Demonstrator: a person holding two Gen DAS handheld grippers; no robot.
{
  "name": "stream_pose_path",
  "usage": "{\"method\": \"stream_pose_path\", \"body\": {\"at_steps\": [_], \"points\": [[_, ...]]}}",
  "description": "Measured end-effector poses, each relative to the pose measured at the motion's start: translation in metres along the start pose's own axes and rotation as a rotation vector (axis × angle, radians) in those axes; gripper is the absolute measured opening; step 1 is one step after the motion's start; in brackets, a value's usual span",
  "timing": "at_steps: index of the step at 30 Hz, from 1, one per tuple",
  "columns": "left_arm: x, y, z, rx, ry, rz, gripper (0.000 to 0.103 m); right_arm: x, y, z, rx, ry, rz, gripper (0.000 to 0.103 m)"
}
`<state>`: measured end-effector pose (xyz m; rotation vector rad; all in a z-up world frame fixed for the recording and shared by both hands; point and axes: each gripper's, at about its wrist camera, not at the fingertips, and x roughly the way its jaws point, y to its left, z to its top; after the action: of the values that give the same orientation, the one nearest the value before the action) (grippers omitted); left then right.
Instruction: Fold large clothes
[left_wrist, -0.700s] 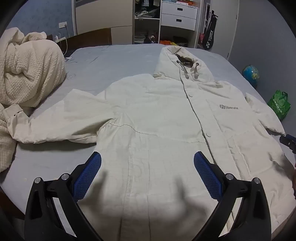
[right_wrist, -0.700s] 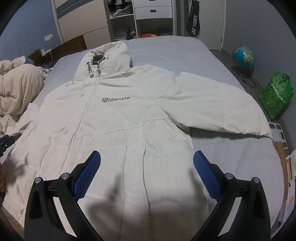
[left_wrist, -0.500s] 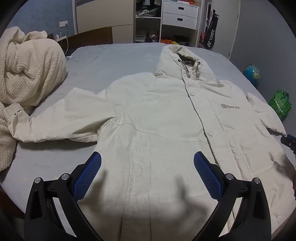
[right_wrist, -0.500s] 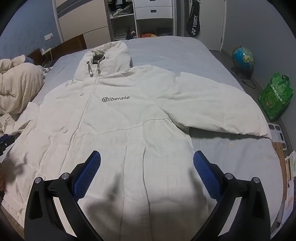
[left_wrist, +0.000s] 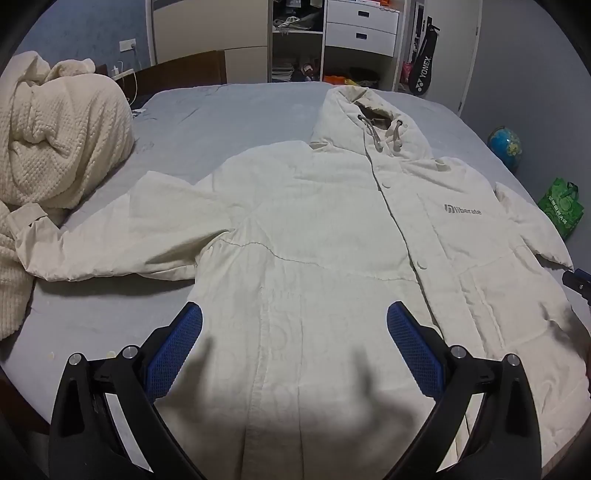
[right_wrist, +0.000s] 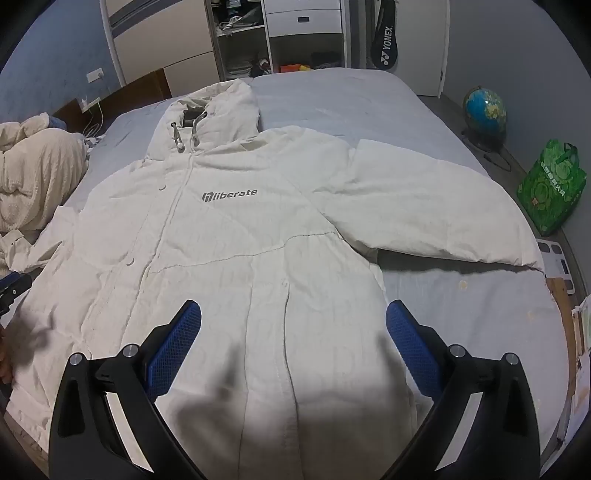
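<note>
matt cloth jacket (left_wrist: 314, 240); waffle-knit blanket (left_wrist: 55, 140); smooth sheet (left_wrist: 229, 122).

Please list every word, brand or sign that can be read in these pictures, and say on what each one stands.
"liberate", with a small logo before it: on the chest of the white jacket.
"YONEX": on the black racket bag by the wardrobe.
Print on the green bag on the floor: too small to read.
Markings on the globe: too blurred to read.
</note>
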<state>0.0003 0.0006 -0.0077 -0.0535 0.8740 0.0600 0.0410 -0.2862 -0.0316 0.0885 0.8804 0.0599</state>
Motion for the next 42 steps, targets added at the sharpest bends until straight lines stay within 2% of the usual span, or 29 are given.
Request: {"method": "stream_pose_path", "body": {"at_steps": [42], "points": [[0.001, 0.002, -0.0006, -0.004, 0.007, 0.002, 0.096, 0.0016, -0.0039, -0.0006, 0.026, 0.008, 0.014, 0.096]]}}
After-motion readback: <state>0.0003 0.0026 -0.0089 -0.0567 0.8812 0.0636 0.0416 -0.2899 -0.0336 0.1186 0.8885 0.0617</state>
